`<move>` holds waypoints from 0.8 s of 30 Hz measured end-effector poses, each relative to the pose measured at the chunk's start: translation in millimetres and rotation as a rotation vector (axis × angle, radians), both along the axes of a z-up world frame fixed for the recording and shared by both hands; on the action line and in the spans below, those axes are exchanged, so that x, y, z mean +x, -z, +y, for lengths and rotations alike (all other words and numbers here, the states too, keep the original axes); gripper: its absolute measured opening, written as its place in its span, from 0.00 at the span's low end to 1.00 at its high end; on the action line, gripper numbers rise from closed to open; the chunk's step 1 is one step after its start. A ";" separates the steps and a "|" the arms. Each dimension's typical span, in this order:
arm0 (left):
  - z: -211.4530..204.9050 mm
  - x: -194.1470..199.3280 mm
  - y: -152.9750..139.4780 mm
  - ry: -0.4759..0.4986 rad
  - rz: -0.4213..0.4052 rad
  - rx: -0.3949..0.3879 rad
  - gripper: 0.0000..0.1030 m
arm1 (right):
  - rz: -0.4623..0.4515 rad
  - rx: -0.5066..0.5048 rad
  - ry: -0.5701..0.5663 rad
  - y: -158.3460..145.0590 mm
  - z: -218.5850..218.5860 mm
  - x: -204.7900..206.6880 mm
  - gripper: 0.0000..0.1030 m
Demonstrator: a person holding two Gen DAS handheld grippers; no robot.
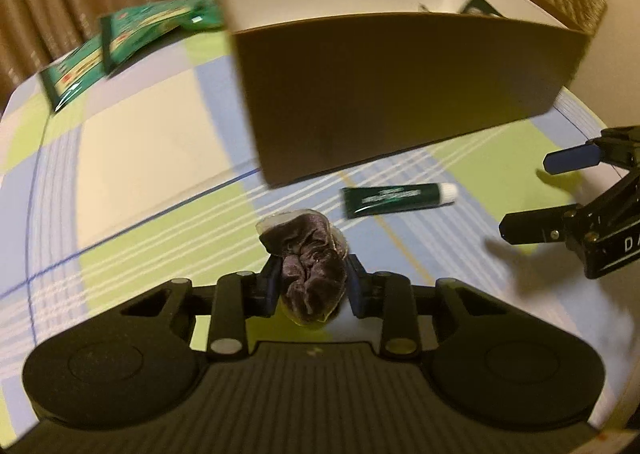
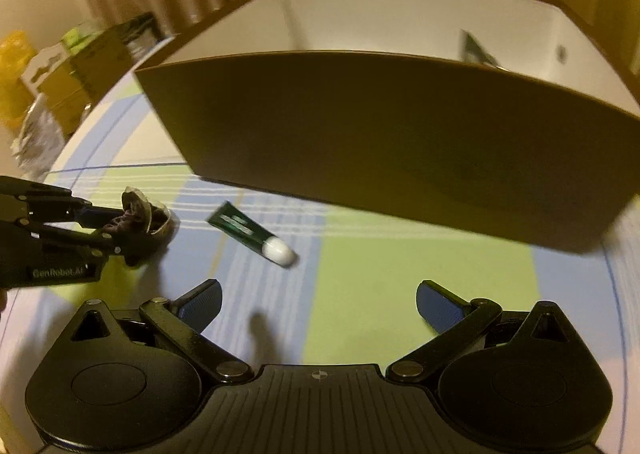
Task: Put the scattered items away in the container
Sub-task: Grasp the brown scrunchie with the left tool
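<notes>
A crumpled dark velvet scrunchie in a clear wrapper [image 1: 308, 274] sits between the pads of my left gripper [image 1: 313, 286], which is shut on it just above the checked tablecloth. The right wrist view shows the same scrunchie [image 2: 138, 217] in the left gripper [image 2: 120, 228]. A green tube with a white cap [image 1: 398, 195] [image 2: 250, 234] lies on the cloth in front of the brown box [image 1: 400, 101] [image 2: 400, 157]. My right gripper [image 2: 319, 306] hangs open over the cloth, near the tube, with nothing between its fingers; it also shows at the right [image 1: 528, 193].
The box has white inner walls and holds a dark item [image 2: 476, 49] at its far side. Two green packets [image 1: 120, 41] lie on the cloth at the far left. Cartons and a yellow bag [image 2: 16, 69] stand beyond the table's left edge.
</notes>
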State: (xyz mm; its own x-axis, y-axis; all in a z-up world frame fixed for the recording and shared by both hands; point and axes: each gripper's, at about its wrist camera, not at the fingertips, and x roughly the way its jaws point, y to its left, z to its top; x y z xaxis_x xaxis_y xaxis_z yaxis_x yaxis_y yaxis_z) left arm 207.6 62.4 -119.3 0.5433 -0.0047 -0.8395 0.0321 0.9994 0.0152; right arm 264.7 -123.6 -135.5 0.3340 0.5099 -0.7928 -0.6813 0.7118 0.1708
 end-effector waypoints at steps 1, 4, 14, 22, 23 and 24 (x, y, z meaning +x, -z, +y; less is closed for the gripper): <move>5.5 -1.6 -0.1 -0.018 0.003 -0.001 0.27 | -0.012 0.002 -0.019 1.6 3.9 -0.4 0.98; 22.0 -7.6 -0.6 -0.076 0.011 -0.015 0.28 | -0.049 0.001 -0.080 8.8 14.7 -0.6 0.95; 41.6 -20.9 -2.0 -0.149 0.020 -0.035 0.28 | -0.161 -0.036 -0.251 23.9 46.7 3.0 0.51; 37.2 -22.0 -1.5 -0.150 0.028 -0.025 0.28 | -0.181 -0.048 -0.347 23.3 51.3 -12.0 0.13; 36.3 -22.1 -1.3 -0.148 0.030 -0.023 0.28 | -0.179 -0.049 -0.342 23.3 50.1 -13.3 0.13; 35.1 -22.2 -1.1 -0.146 0.031 -0.019 0.28 | -0.174 -0.049 -0.335 23.3 48.3 -14.1 0.13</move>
State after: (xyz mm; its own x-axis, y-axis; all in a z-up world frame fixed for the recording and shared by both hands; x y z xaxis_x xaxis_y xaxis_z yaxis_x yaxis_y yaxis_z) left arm 185.4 97.5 -118.2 0.5129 0.0567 -0.8566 -0.1139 0.9935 -0.0025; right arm 250.6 -75.3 -158.8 0.2873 0.5767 -0.7648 -0.8933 0.4495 0.0033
